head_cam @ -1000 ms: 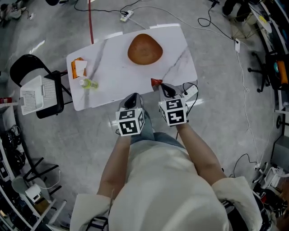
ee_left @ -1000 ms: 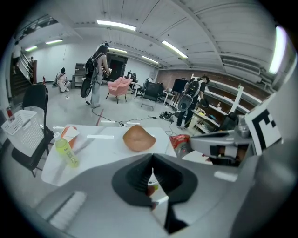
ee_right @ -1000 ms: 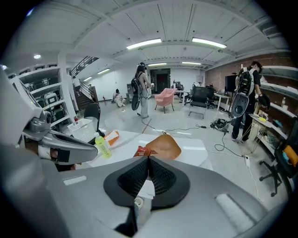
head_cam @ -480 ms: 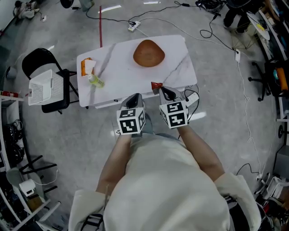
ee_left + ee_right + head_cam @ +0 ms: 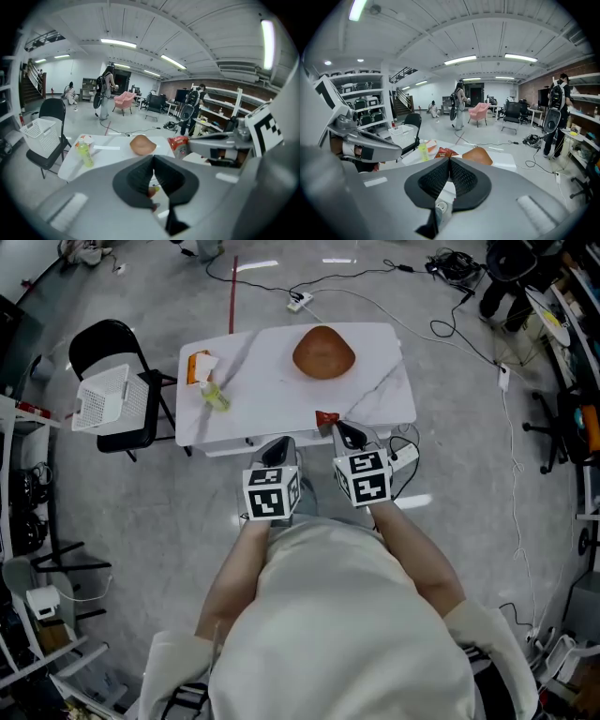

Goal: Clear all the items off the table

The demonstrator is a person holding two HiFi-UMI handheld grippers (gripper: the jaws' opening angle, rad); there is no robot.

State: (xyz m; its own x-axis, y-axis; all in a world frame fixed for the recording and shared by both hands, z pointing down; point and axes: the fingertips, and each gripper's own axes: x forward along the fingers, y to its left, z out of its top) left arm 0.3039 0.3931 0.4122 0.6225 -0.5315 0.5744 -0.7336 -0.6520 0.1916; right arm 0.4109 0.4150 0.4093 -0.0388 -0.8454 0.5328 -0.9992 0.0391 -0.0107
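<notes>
the table (image 5: 375, 390) holds a bottle (image 5: 216, 397), a brown bowl (image 5: 323, 352) and a red bag (image 5: 325, 417) at its near edge. our left gripper (image 5: 276, 444) and right gripper (image 5: 345, 431) are both clenched and empty, so if we reach in like this we may push the bag off the edge.

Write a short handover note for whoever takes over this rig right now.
Left tool: shut, empty. Right tool: shut, empty. Both hover by the near edge of the table.
On the table: brown bowl at the far side, green bottle and orange packet at the left end, red packet at the near edge by the right tool.
Done: nothing visibly cleared.
Left: all four items; a white basket sits on the chair beside the table.
</notes>
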